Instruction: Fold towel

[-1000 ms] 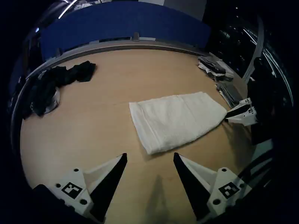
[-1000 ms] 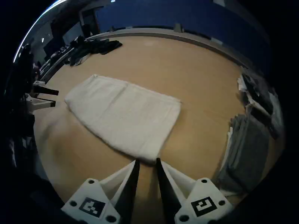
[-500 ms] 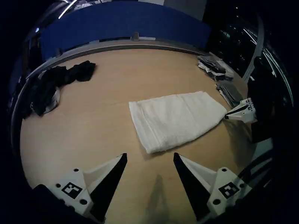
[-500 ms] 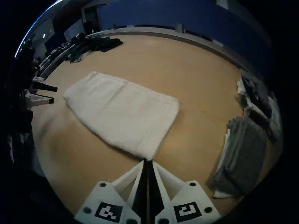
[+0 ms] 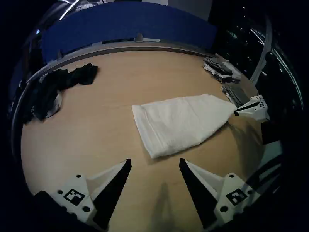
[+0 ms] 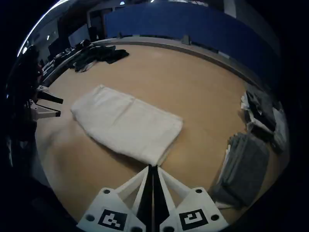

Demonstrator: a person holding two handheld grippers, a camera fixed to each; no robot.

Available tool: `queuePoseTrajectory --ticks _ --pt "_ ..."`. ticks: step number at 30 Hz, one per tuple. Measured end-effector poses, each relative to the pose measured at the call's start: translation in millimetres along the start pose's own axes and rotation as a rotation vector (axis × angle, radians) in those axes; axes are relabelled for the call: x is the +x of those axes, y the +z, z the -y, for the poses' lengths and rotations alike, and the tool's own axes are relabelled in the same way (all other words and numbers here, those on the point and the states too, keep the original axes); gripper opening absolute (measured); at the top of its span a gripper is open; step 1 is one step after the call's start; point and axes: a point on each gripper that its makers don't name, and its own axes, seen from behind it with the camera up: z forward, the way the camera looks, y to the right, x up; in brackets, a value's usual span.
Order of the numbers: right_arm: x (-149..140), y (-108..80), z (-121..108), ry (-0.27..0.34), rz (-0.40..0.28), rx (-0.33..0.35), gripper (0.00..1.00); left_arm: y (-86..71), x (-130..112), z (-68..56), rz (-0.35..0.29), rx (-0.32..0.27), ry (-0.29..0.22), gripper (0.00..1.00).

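One white towel (image 5: 181,123), folded to a long pad, lies mid-table on the wooden table (image 5: 96,127), short edge toward the left gripper view.

Two grippers:
- Left gripper (image 5: 155,159): fingers spread wide, holding nothing, just short of the towel's near edge and apart from it.
- Right gripper (image 6: 153,167): fingers pressed together on the towel's corner. In the left gripper view that corner is drawn out to a point at its tips, at the table's right side.

One heap of black clothes (image 5: 58,83) at the far left edge. One stack of grey folded cloths (image 6: 243,170) lies right of the towel, well apart. One mixed dark-and-white pile (image 6: 262,116) beyond it. One blue partition (image 5: 127,23) behind the table.
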Motion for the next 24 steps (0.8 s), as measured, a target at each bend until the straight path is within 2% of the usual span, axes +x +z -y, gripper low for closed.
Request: queuePoseTrajectory --ticks 9,24 --pt "34 -9.5 7 -0.043 -0.052 0.004 0.0 -3.8 9 -0.4 -0.021 -0.005 -0.019 0.83" --pt "93 -13.6 32 -0.117 -0.132 0.038 0.0 -10.9 12 4.7 -0.034 0.003 -0.018 0.84"
